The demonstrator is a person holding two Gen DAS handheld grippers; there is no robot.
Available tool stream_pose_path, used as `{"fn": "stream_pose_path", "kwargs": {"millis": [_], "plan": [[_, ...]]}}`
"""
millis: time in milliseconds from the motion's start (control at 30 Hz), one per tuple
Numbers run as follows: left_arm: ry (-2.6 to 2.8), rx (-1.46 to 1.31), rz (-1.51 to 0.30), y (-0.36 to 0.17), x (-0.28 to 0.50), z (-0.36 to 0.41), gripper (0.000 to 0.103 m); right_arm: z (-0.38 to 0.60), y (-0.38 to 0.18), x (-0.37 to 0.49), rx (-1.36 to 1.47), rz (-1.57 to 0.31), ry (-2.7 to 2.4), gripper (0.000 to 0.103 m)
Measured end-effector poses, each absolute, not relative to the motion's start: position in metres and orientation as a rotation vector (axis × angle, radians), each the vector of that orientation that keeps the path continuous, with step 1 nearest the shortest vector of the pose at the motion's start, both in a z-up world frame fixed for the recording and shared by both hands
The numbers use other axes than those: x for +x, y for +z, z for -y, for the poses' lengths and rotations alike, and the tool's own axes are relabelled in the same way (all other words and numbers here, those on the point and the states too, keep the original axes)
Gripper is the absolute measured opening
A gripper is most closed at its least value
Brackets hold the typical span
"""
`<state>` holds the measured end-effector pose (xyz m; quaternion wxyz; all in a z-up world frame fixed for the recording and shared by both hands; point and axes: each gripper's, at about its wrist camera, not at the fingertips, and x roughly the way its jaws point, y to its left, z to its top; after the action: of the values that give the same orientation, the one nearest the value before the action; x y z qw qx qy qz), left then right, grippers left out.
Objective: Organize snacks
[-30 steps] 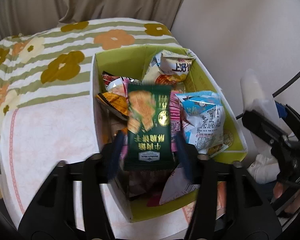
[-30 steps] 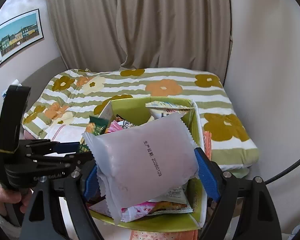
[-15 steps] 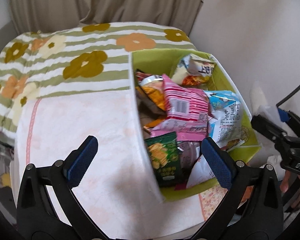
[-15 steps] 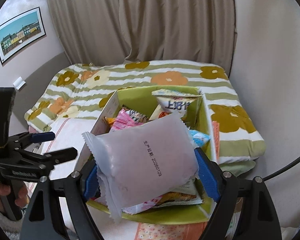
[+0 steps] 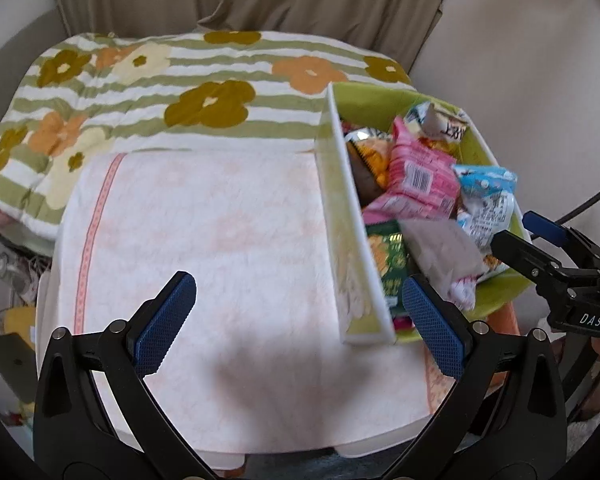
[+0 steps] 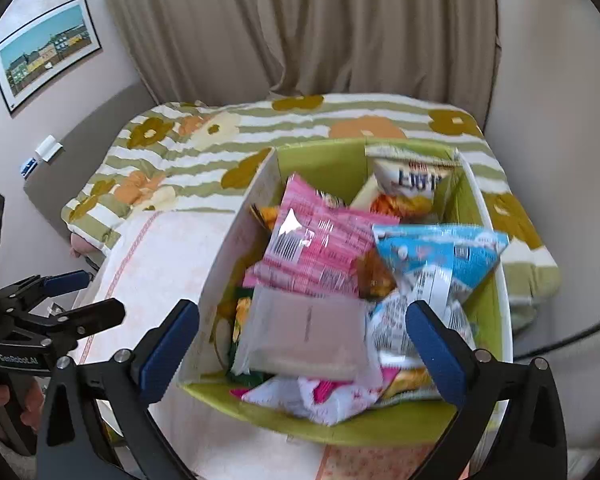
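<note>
A green box [image 6: 336, 164] full of snack packs stands on a pale pink towel [image 5: 204, 224]. My right gripper [image 6: 300, 344] is open just above the box's near end. A translucent white pack [image 6: 304, 332] lies blurred on top of the snacks below it, free of my fingers. A pink pack [image 6: 316, 240] and a blue pack [image 6: 440, 256] lie behind it. The dark green pack [image 5: 392, 264] lies inside by the box's left wall. My left gripper [image 5: 296, 320] is open and empty over the towel, left of the box [image 5: 340, 216].
A flowered striped blanket [image 5: 148, 80] covers the bed behind the towel. Beige curtains [image 6: 300, 24] hang at the back and a plain wall stands close on the right. A framed picture [image 6: 44, 48] hangs on the left wall.
My right gripper opened and the white pack dropped into the box. My left gripper, which let the green pack go earlier, moved left and back over the towel.
</note>
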<state>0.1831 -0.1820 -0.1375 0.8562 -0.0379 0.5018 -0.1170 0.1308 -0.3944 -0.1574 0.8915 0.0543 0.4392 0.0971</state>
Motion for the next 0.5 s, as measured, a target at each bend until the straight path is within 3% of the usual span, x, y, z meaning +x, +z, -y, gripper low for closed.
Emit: {"fn": "stream_pose_path", "kwargs": {"millis": [267, 500], "plan": [[-0.254, -0.051, -1.02, -0.129, 0.152, 0.168, 0.102, 0.391, -0.146, 0.101, 0.098, -0.889, 0.13, 0.103], [-0.249, 0.005, -0.863, -0.078, 0.116, 0.155, 0.102, 0.383, -0.097, 0.061, 0.107, -0.769, 0.061, 0.103]]}}
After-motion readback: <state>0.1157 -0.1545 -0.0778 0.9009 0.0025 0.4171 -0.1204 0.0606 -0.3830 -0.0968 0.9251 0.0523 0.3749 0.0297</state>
